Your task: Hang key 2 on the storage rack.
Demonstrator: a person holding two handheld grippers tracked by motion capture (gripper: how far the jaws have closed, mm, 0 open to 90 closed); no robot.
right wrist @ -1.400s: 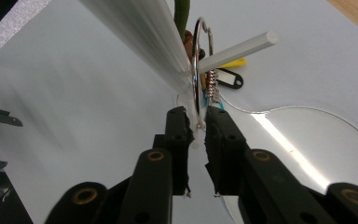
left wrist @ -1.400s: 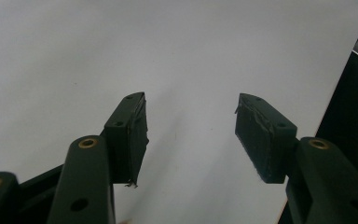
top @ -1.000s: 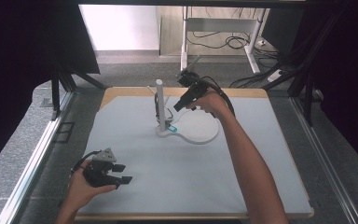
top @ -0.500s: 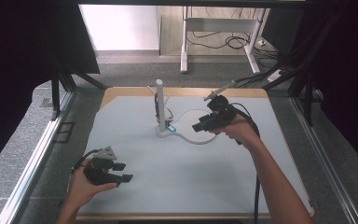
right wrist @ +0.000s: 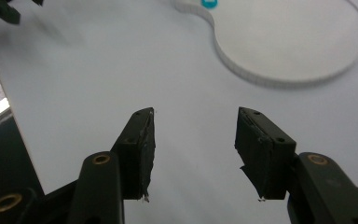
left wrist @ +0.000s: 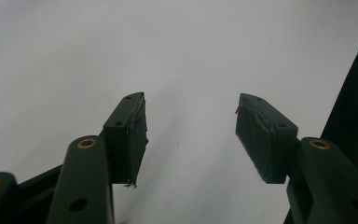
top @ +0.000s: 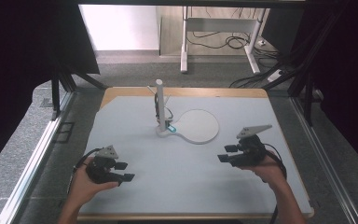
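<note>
Change: right gripper (top: 223,153) has come away from the white stand (top: 160,106) at the far middle of the table and now sits low over the near right part of the grey mat (top: 177,168), well apart from the stand.
Right gripper state: jaws apart, having just been opening; nothing lies between the pads (right wrist: 145,149), bare mat beneath them in the right gripper view.
Left gripper: left gripper (top: 123,171) rests in the person's left hand (top: 85,183) at the near left of the mat, where it was a second ago; jaws apart and empty, plain mat between its pads (left wrist: 135,135).
Stand: upright white post on a round white base plate (top: 198,126), standing alone with no gripper touching it; thin cables hang along the post.
Blue piece: small turquoise ring (top: 171,128) at the foot of the post, on the narrow end of the base; seen also at the top edge of the right gripper view (right wrist: 209,3).
Meaning for the work: the right hand appears to have finished at the stand and let go; both grippers are free and withdrawn, so this step looks done, judging by how things lie.
</note>
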